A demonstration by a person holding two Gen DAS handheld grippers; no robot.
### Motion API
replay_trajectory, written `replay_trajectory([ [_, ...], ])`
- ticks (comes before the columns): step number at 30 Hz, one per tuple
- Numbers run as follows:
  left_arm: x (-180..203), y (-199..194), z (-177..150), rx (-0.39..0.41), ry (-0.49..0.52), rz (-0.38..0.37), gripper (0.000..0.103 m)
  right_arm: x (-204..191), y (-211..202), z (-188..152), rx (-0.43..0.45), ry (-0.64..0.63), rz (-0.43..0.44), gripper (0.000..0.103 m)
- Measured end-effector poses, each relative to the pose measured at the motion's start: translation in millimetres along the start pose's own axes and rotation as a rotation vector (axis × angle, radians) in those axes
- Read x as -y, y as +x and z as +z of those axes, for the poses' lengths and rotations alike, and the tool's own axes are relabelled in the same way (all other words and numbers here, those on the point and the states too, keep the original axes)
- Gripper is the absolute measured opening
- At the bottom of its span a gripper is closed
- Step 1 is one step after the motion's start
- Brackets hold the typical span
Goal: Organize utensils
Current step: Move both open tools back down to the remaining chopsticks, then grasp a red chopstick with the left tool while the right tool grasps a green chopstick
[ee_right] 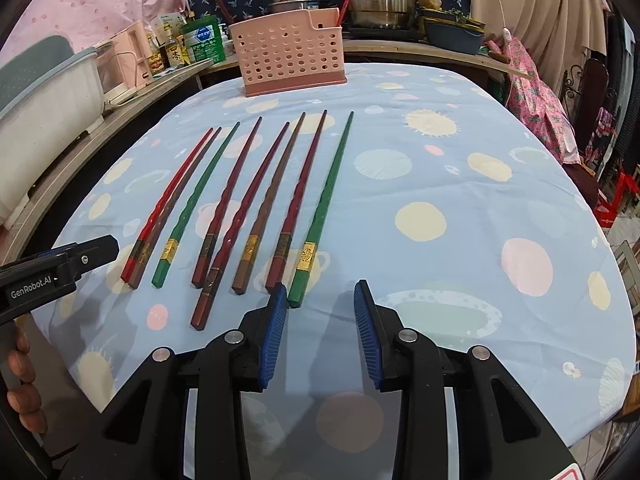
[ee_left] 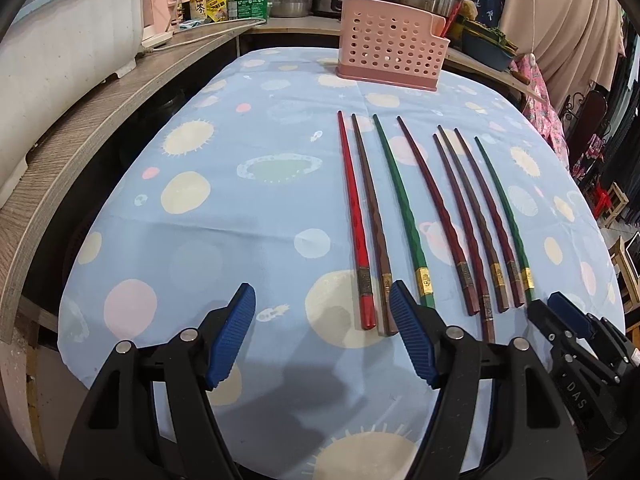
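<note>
**Status: Sorting Barely Begun, Eight Chopsticks on the Counter**

1. Progress. Eight chopsticks (ee_right: 256, 204) lie side by side on the counter (ee_right: 460, 184), which is covered with a blue patterned cloth. None is lifted. The pink perforated holder (ee_right: 290, 56) stands at the far end of the counter, well apart from the row. At least one red stick (ee_right: 347, 0) already stands in the holder's right end (a second dark stick appears behind its left end, but whether it sits inside cannot be told). Judged from this layout, nearly all of the task remains: each of the eight pieces has yet to reach the holder.

2. Item appearance. The row holds one bright red (ee_left: 354, 216), two green (ee_left: 402, 212), and five brown or maroon sticks. Each tapers toward the holder, has a faceted or wavy shaft, and carries a gold or dark decorative band near its thick end. The thick ends point toward the operator. One maroon stick (ee_right: 236, 232) lies nearer the operator than its neighbours.

3. Tool state. The left hand-held gripper (ee_left: 322, 336) is spread wide and empty, hovering near the thick ends of the red and brown sticks. The right hand-held gripper (ee_right: 321, 332) is also spread, narrower, and empty, just beside the rightmost green stick (ee_right: 324, 216).
</note>
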State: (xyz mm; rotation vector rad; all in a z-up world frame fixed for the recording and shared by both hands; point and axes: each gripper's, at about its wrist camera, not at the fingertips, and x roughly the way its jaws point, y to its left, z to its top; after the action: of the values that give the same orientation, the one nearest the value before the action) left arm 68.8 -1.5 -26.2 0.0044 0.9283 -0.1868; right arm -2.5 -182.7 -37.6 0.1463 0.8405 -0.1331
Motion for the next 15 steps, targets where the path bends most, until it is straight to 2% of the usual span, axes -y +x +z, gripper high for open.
replay_trajectory([
  [15, -1.3, 19.2, 1.0, -0.025, -0.001, 0.033, 0.066, 5.5, 9.5, 11.0, 0.007, 0.01, -0.033, 0.025],
])
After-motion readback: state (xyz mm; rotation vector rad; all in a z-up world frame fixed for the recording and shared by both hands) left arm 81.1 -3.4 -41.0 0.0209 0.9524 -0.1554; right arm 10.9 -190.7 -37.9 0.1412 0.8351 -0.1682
